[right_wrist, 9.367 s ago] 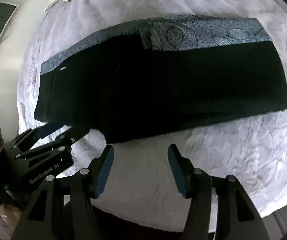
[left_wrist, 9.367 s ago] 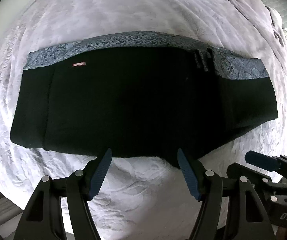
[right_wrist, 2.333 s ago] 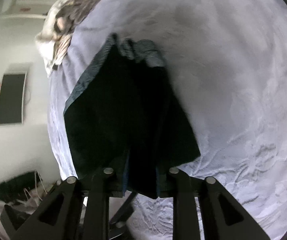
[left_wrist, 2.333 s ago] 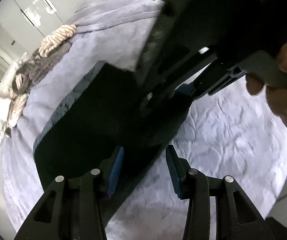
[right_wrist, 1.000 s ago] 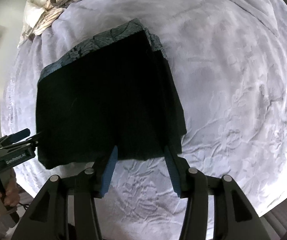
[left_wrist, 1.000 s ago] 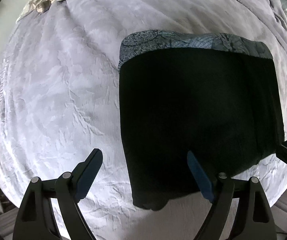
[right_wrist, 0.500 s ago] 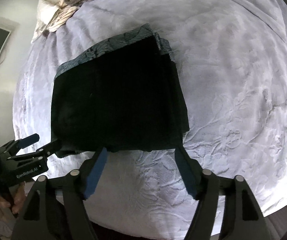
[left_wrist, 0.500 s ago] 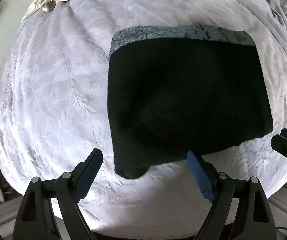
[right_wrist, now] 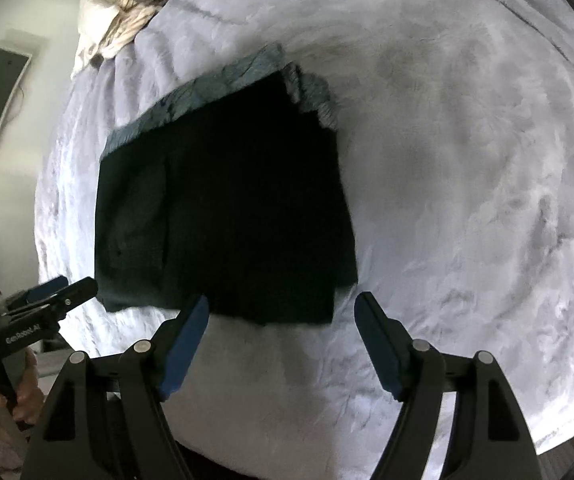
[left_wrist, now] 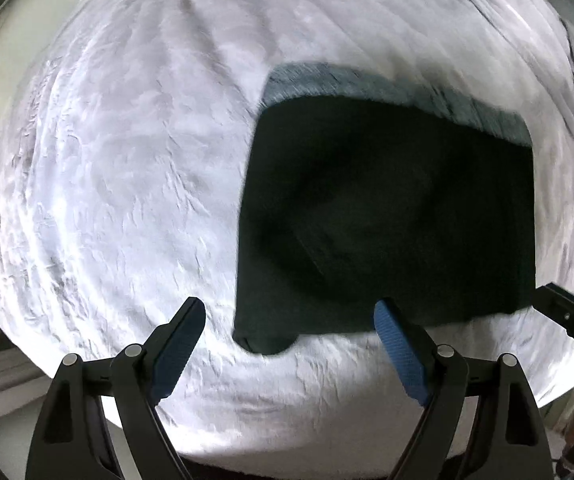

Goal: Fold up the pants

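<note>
black pants [left_wrist: 399, 216] lie folded into a squarish block on the pale bedspread [left_wrist: 119, 184], patterned blue-grey waistband [left_wrist: 387, 88] along the far edge (one near corner bulges out). left gripper [left_wrist: 291, 344] hangs above the near edge, jaws wide, nothing held. right gripper [right_wrist: 283, 340] likewise spread and empty. crumpled clothes [right_wrist: 127, 20] at the bed's far corner.

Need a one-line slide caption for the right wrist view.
Folded black pants lie on the grey bedspread; the open right gripper hovers empty above their near edge.
</note>
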